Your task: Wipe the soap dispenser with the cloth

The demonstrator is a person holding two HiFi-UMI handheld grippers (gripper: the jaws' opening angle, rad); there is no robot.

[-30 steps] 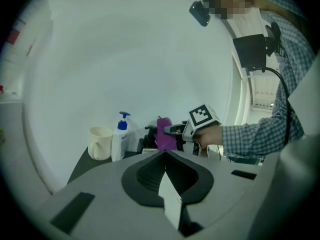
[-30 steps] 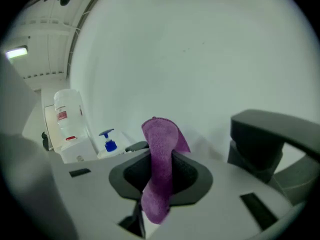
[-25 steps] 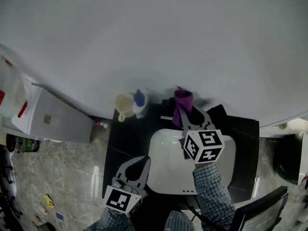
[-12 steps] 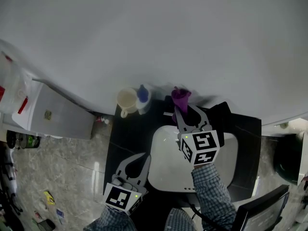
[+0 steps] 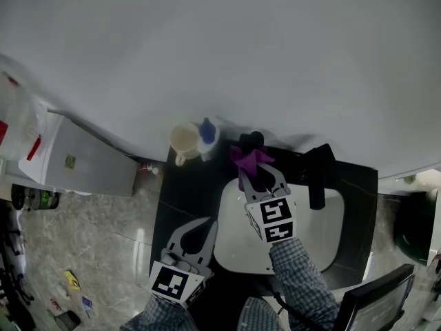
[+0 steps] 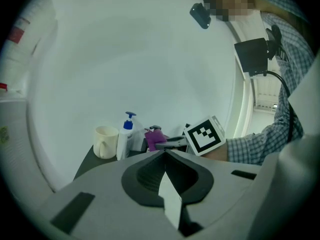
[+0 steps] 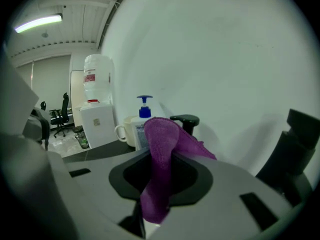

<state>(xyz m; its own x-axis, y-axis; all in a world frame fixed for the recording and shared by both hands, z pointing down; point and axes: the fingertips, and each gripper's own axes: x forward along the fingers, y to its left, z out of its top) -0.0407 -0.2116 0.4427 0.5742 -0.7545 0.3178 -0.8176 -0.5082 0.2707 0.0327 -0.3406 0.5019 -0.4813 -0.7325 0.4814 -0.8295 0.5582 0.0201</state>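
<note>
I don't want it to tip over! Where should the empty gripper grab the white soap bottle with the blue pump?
Probably the upright body of the white soap bottle, below its pump, coming from the sink side: the cream mug stands close beside it and the wall is behind.

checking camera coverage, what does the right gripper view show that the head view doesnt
Only the right gripper view: a lit ceiling strip, an office chair in the room behind, and a close look at its jaws shut on the purple cloth.
Only the head view: the white basin, the left gripper with jaws together, and the tiled floor.
Both: the cloth in the right gripper, the soap dispenser and the mug beside it.
</note>
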